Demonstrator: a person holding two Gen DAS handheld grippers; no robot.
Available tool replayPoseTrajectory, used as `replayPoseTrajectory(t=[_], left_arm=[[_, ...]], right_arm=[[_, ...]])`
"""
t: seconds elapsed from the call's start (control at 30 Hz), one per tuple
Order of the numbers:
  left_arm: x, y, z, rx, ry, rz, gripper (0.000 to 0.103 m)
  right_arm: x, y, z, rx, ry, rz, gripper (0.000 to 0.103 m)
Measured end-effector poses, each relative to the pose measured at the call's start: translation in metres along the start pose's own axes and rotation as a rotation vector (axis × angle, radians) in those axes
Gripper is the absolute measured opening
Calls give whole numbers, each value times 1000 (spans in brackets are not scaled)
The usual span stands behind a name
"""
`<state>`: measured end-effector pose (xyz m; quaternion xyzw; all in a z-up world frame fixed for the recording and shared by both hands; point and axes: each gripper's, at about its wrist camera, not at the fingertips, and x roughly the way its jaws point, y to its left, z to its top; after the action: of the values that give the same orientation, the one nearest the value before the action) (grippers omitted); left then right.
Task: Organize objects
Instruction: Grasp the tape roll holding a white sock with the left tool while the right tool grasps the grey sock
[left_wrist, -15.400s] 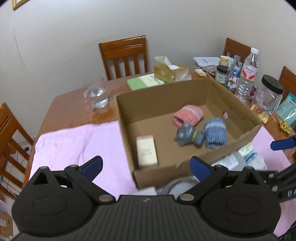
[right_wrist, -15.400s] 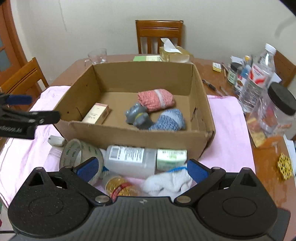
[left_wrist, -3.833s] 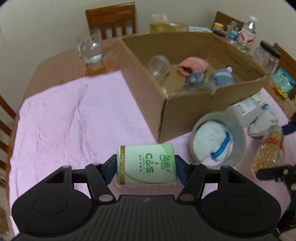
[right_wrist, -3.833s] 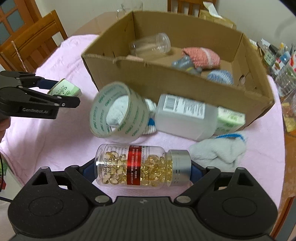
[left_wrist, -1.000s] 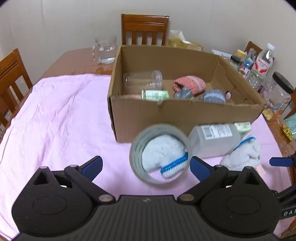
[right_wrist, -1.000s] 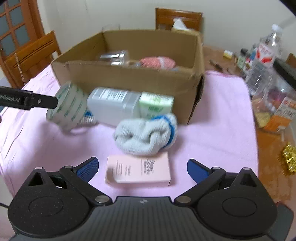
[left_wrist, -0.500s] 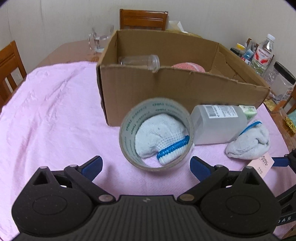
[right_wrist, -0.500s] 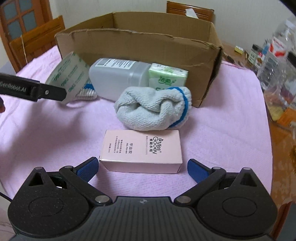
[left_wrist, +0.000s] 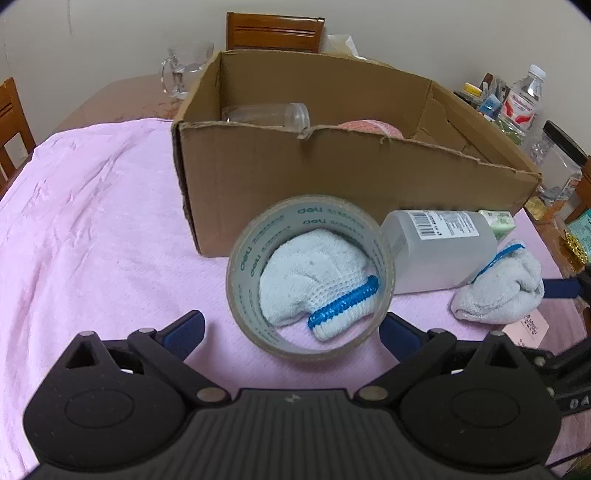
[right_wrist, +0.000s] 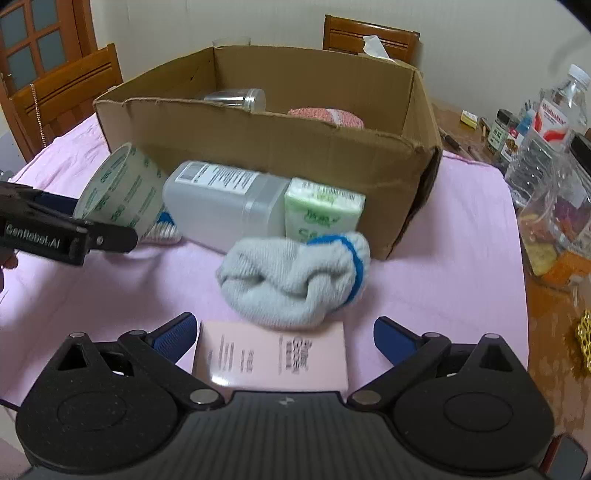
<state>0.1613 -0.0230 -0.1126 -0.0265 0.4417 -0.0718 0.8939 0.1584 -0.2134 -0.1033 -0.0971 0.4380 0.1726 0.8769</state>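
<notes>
A roll of clear tape (left_wrist: 243, 266) stands on edge on the pink cloth, just ahead of my open left gripper (left_wrist: 290, 332). A white sock with a blue cuff (left_wrist: 314, 273) shows through its ring. My right gripper (right_wrist: 282, 336) is open, with a pink carton (right_wrist: 273, 354) lying flat between its fingers, apart from both pads. Beyond the carton lie a second white sock (right_wrist: 291, 284), a translucent bottle (right_wrist: 221, 206) and a green tissue pack (right_wrist: 321, 214), all against the cardboard box (right_wrist: 277, 147). Inside the box I see a clear jar (left_wrist: 266, 112) and a pink knitted roll (left_wrist: 369, 125).
Bottles and jars (right_wrist: 546, 147) crowd the bare table to the right of the cloth. A glass mug (left_wrist: 184, 70) stands behind the box on the left. Wooden chairs (right_wrist: 62, 92) ring the table. The pink cloth (left_wrist: 92, 221) stretches out to the left.
Both grippers have moved forward and lower. The tape roll is nearer the left fingers, and the pink carton now lies between the right fingers. Both stay open.
</notes>
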Motion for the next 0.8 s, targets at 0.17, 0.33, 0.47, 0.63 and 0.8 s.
replayPoseTrajectory(t=[0.17,0.33,0.47,0.63,0.8], left_arm=[[1,-2,3,21,-14,-6,100],[2,-3,9,35,-46,-17,100],[5,-4,14,36,-69,-21,100],[8,-3,17,14,-76,-40,96],[9,-4,19,10,-74,-58,89]], right_arm=[[11,1,9,-4,10,-4,103],[18,3,14,-14,17,-15,103],[20,3,18,-20,18,-20,103],[24,2,20,-25,27,-27,98],[26,2,21,-24,36,-43,93]])
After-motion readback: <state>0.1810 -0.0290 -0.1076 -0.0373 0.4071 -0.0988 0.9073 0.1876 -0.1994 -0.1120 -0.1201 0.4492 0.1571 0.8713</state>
